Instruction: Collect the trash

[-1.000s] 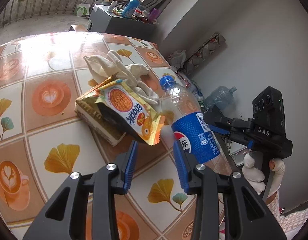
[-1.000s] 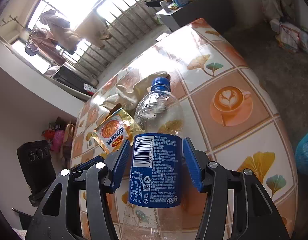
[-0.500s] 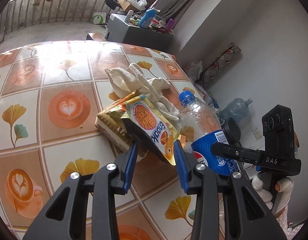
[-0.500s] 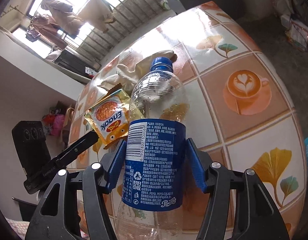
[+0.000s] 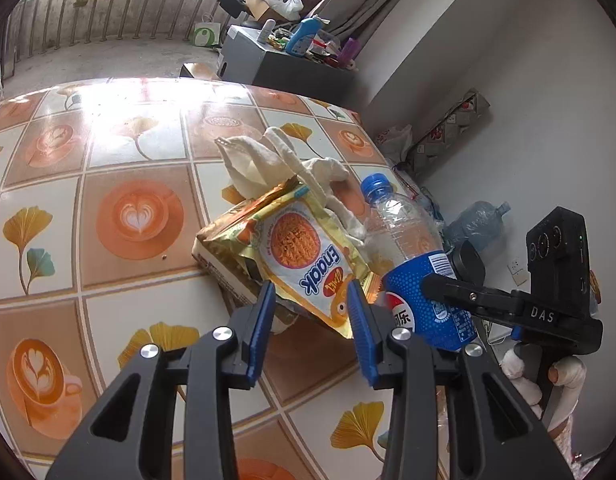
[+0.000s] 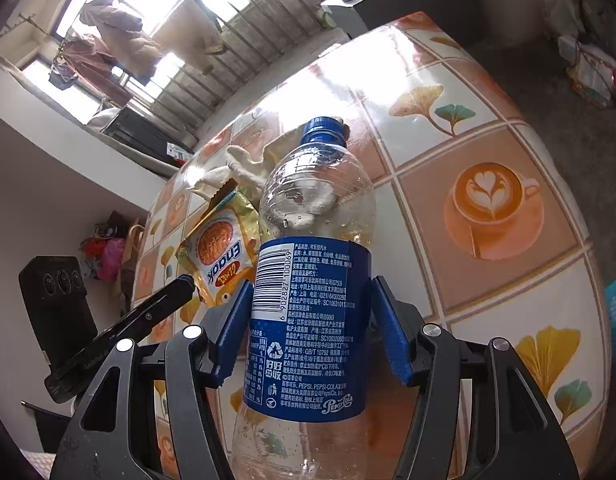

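Where the patterned desk point(image 5: 107, 152) carries the trash, counts four things in all: one bottle point(image 6: 308, 320), one packet point(image 5: 299, 248), one cloth point(image 5: 259, 156), one box point(image 5: 215, 260). Counts two tools as well, one per hand.

Right tool point(image 6: 310, 292): pinches the one bottle, a blue pad pressed to each side of its blue label. Keeps the bottle's single blue cap pointing away from the camera, toward the cloth. Shows the bottle clear and looking empty, held tilted over the desk. Cannot tell whether its base touches the desk.

Left tool point(image 5: 310, 296): stands spread, its two blue pads apart. Has the lower end of the one yellow packet between the pads, with no press on it to be seen. Comes close to the packet's corner with one pad; cannot tell whether that touches.

Packet: lies sloped on top of the one box, printed side up. Box: sits flat on the desk, mostly covered by the packet. Cloth: lies crumpled just behind packet and box, touching both, one strip trailing toward the bottle. Bottle: just beside the packet, on the side nearer the wall.

Shows one white-gloved hand point(image 5: 564, 372) under the right tool in the left view.
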A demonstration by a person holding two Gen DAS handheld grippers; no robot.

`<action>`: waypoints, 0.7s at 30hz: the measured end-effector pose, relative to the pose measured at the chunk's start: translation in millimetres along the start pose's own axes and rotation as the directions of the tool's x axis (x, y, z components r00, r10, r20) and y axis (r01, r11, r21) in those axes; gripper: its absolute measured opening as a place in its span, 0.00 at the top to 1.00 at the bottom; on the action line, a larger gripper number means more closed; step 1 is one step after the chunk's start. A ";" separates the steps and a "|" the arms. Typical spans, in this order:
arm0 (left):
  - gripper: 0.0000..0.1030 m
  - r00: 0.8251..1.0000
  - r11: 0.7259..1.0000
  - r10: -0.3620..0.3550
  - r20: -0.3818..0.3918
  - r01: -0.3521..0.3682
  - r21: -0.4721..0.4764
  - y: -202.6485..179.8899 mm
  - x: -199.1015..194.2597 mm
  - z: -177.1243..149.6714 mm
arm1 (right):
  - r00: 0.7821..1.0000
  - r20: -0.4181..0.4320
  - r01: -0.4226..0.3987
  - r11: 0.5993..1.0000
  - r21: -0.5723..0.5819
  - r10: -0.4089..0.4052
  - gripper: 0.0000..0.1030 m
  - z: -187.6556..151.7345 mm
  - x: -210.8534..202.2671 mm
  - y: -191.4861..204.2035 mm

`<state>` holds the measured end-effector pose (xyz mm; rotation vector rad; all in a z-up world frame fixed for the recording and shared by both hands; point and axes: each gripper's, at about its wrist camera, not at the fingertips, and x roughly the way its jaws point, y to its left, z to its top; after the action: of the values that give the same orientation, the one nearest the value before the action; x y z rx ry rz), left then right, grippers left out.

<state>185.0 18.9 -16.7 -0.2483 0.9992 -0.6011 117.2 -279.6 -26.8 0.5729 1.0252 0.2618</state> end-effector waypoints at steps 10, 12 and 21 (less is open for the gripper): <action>0.66 1.000 1.000 0.017 0.013 -0.017 0.010 -3.5 -5.2 -0.7 | 1.000 -0.002 -0.006 1.000 -0.001 0.006 0.45 1.4 -2.4 0.3; 0.66 1.000 1.000 0.014 0.014 -0.014 0.013 -5.0 -8.2 -2.2 | 1.000 -0.001 -0.005 1.000 -0.003 0.005 0.45 1.5 -2.7 0.3; 0.66 0.999 0.999 -0.023 0.025 0.022 0.029 -13.2 -11.5 -2.5 | 1.000 0.000 -0.001 1.000 -0.010 0.001 0.45 1.9 -4.2 2.0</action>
<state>173.7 15.1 -3.7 -0.2411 0.9637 -0.6309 116.9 -280.5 -21.9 0.5644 1.0228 0.2674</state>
